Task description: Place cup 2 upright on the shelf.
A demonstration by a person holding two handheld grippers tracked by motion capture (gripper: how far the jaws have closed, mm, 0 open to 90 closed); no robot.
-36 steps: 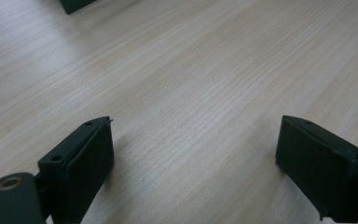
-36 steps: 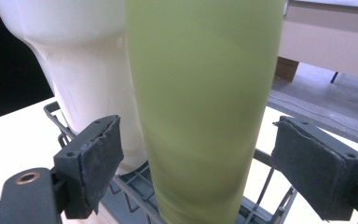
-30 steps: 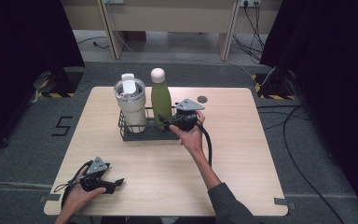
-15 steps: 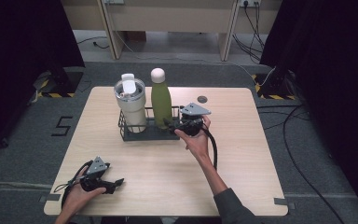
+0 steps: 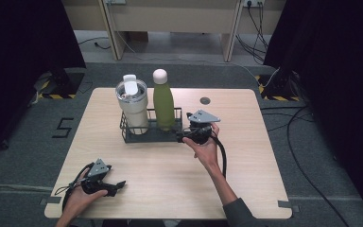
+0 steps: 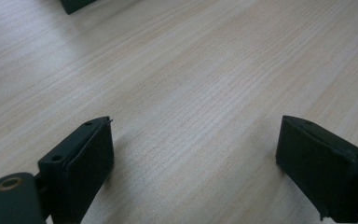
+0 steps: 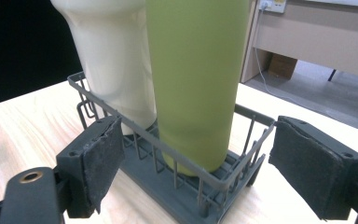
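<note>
While the right gripper (image 5: 185,135) waits with jaws wide at the rack's (image 5: 137,137) right end, the green bottle (image 5: 163,100) stands upright in the rack's right half, long axis vertical, cap up, beside the cream tumbler (image 5: 133,105). Near the table's (image 5: 246,156) front left corner, the left gripper (image 5: 116,187) rests wide open.
</note>
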